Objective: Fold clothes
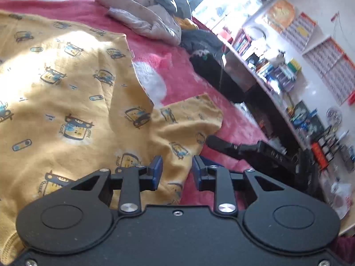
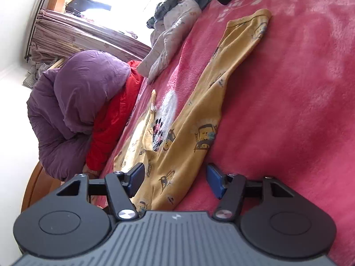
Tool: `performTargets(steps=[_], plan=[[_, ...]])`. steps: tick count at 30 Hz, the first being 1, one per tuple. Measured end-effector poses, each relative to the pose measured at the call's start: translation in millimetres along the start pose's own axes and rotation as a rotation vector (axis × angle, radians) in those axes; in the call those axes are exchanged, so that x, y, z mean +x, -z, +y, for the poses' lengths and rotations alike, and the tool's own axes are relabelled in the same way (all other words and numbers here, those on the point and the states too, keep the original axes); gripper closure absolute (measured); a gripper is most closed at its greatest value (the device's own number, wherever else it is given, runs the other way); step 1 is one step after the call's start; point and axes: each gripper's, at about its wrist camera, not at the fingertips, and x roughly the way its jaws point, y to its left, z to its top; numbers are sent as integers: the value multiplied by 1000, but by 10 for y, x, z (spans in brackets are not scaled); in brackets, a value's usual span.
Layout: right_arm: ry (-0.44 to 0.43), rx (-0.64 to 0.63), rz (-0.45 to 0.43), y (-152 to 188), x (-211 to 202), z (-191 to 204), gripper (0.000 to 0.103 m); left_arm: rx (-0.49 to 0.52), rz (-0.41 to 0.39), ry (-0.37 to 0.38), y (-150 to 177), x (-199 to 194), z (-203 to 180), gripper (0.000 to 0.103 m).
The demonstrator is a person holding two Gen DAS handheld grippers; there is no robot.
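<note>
On the pink bed blanket (image 2: 288,88), both tools, left (image 1: 177,170) and right (image 2: 175,178), are hovering spread over the yellow printed garment (image 2: 199,115), pinching nothing; each should be closing squarely on one hem corner.

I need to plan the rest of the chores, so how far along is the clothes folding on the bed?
Early. Done: the yellow printed garment is spread on the pink blanket; no finished fold shows. In hand: nothing gripped; the left gripper and right gripper are both open over its cloth. Left: folding it, then the crumpled pile of grey clothes further up the bed.
</note>
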Motion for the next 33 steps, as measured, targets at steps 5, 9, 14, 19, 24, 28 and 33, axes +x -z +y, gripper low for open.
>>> performTargets(steps=[5,9,14,19,24,28,33], plan=[[-61,52,27,95,6,-43,44,-21,38,-28,28,88,92,77],[-71,24,25,152,33,-7,46,-15,34,1,29,68,58,77],[-92,40,33,171,33,-60,68,57,39,14,58,44,-63,77],[-125,67,46,179,-40,-53,90,88,25,20,68,13,-91,77],[-122,108,16,222,-179,-59,90,124,12,17,81,38,-158,77],[-65,80,-9,222,-208,-34,90,171,42,12,120,168,-253,77],[14,40,-54,166,-273,23,90,222,106,-20,155,288,-315,77]])
